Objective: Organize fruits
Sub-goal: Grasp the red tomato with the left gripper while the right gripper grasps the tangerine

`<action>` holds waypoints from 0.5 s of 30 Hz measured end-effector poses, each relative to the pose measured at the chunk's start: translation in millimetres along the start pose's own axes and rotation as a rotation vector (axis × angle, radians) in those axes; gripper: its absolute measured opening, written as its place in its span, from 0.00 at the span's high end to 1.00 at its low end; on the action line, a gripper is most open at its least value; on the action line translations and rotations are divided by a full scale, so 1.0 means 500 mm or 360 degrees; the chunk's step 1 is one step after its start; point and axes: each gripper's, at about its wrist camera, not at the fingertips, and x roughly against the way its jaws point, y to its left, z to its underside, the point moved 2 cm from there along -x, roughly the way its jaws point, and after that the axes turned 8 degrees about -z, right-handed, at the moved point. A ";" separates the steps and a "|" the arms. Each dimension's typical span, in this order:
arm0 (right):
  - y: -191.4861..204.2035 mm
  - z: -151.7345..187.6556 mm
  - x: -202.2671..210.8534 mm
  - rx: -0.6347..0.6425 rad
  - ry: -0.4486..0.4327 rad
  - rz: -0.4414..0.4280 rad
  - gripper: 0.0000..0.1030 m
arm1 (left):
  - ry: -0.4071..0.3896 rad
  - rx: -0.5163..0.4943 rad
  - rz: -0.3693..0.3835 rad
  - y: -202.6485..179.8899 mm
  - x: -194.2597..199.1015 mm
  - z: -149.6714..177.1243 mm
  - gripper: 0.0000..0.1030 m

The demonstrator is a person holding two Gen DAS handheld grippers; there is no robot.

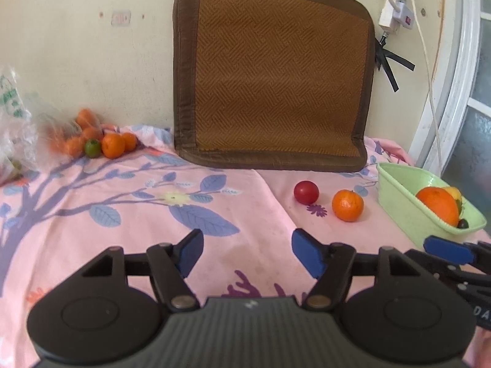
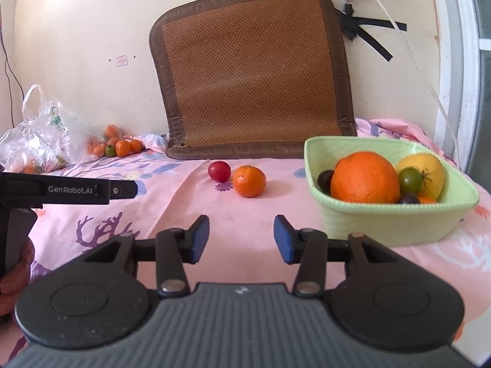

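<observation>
1. Fruits lie in three places on the pink floral sheet (image 2: 245,230): a green basket (image 2: 383,217) at the right, two loose pieces in the middle, and a pile at the back left.
2. In the basket sit a large orange (image 2: 365,181), a yellow fruit (image 2: 429,171), a green tomato (image 2: 409,180) and two dark plums (image 2: 325,179).
3. A mandarin (image 2: 249,181) and a red tomato (image 2: 219,171) rest just beside each other on the sheet, left of the basket and in front of the woven mat (image 2: 251,73) leaning on the wall.
4. More small oranges (image 1: 113,144) and one green fruit (image 1: 92,148) spill from a plastic bag (image 2: 36,141) near the wall.
5. Left gripper (image 1: 247,253) hovers over the sheet, blue fingers spread wide, nothing between them.
6. Right gripper (image 2: 241,237) likewise hangs with fingers spread and empty, the basket just to its right.
</observation>
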 end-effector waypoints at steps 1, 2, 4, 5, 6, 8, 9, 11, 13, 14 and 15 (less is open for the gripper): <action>0.001 -0.007 -0.008 0.0025 -0.0001 0.0004 0.52 | 0.0008 0.0003 0.0033 0.002 -0.009 -0.009 0.36; 0.000 -0.016 -0.019 0.0047 0.0005 0.0003 0.52 | 0.0007 -0.0010 0.0051 0.002 -0.017 -0.020 0.36; 0.000 -0.034 -0.044 0.0098 0.0022 0.0000 0.53 | 0.0001 -0.0043 0.0122 -0.005 -0.037 -0.049 0.36; 0.001 -0.042 -0.057 0.0131 0.0029 0.0005 0.53 | -0.0005 -0.0060 0.0167 -0.011 -0.049 -0.064 0.36; 0.002 -0.047 -0.071 0.0169 0.0039 0.0015 0.53 | -0.0014 -0.0088 0.0202 -0.018 -0.061 -0.077 0.36; 0.004 -0.055 -0.102 0.0239 0.0074 0.0045 0.53 | -0.0005 -0.0166 0.0262 -0.033 -0.092 -0.096 0.36; 0.004 -0.058 -0.116 0.0266 0.0102 0.0057 0.53 | 0.0014 -0.0201 0.0299 -0.043 -0.111 -0.104 0.39; 0.004 -0.063 -0.144 0.0309 0.0156 0.0077 0.53 | 0.0080 -0.0235 0.0374 -0.054 -0.147 -0.116 0.40; 0.005 -0.066 -0.168 0.0358 0.0191 0.0119 0.53 | 0.0132 -0.0215 0.0450 -0.059 -0.178 -0.125 0.40; 0.004 -0.068 -0.180 0.0374 0.0212 0.0138 0.52 | 0.0155 -0.0193 0.0492 -0.060 -0.190 -0.128 0.40; 0.003 -0.069 -0.191 0.0379 0.0236 0.0153 0.52 | 0.0171 -0.0177 0.0532 -0.062 -0.200 -0.129 0.40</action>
